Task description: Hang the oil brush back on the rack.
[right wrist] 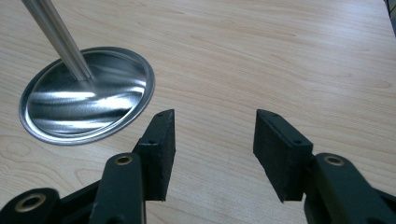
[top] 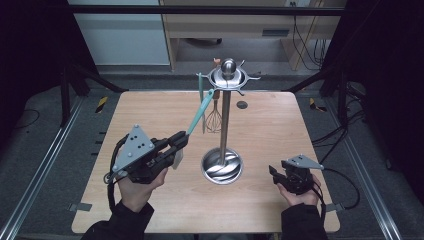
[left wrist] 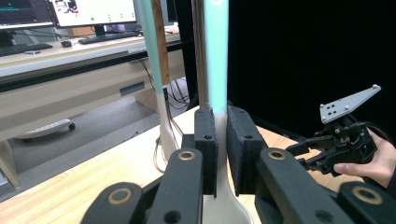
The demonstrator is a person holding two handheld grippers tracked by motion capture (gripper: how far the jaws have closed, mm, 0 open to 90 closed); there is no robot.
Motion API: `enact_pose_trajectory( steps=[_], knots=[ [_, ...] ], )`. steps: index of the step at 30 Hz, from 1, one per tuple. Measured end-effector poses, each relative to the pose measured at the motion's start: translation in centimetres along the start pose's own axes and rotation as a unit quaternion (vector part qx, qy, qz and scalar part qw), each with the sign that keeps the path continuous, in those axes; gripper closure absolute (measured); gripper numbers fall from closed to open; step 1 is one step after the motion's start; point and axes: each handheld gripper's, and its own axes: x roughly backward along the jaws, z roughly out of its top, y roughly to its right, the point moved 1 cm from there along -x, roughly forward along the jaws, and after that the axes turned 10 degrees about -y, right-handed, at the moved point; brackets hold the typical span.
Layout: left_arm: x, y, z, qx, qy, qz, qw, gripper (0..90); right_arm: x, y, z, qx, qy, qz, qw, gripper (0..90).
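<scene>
Spatula [top: 199, 114], teal handle with a whitish blade end, clamped in the left gripper [top: 181, 139] over the left half of the wooden table [top: 140, 110], slanting up and away toward the top of the rack. Left gripper view: pads clenched on the spatula [left wrist: 217, 70] just where teal meets white, the white blade hanging below the jaws, the handle running straight up out of frame. Left hand [top: 137, 187] holds that gripper near the front-left part of the table, grey three-cornered plate on top, cable trailing toward the near edge.

Right gripper [top: 273, 172] sits near the front-right corner, low over the table, jaws released and standing apart with bare wood between them; right gripper view shows the gripper [right wrist: 212, 140] empty, pointing at the rack's base. It also shows in the left gripper view [left wrist: 303, 156], held in the right hand [left wrist: 378, 161].

Utensil rack [top: 223, 125]: round shiny steel base [right wrist: 86, 93] at table centre, just beside the right gripper's jaws, thin upright pole, a hook ring with a ball knob at top. Farther back, a whisk [top: 214, 117] and a second teal-handled tool [top: 201, 95] hang from the hooks toward the far edge. Small dark disc [top: 242, 105] lies on the table near the far edge, right of the pole.
</scene>
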Motion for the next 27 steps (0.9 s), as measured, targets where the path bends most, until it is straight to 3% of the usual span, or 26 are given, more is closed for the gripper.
enact_pose_trajectory(
  steps=[19,27],
  knots=[
    [-2.7,0.2,0.1,0.008,-0.02,0.001,0.9998,82.8,-0.1,-0.1,0.0,0.003,0.001,-0.001,1.0,49.2],
    [-3.7,0.3,0.2,0.012,-0.018,0.007,0.9997,82.7,-0.1,-0.1,0.0,0.003,0.0,0.0,1.0,49.2]
  ],
)
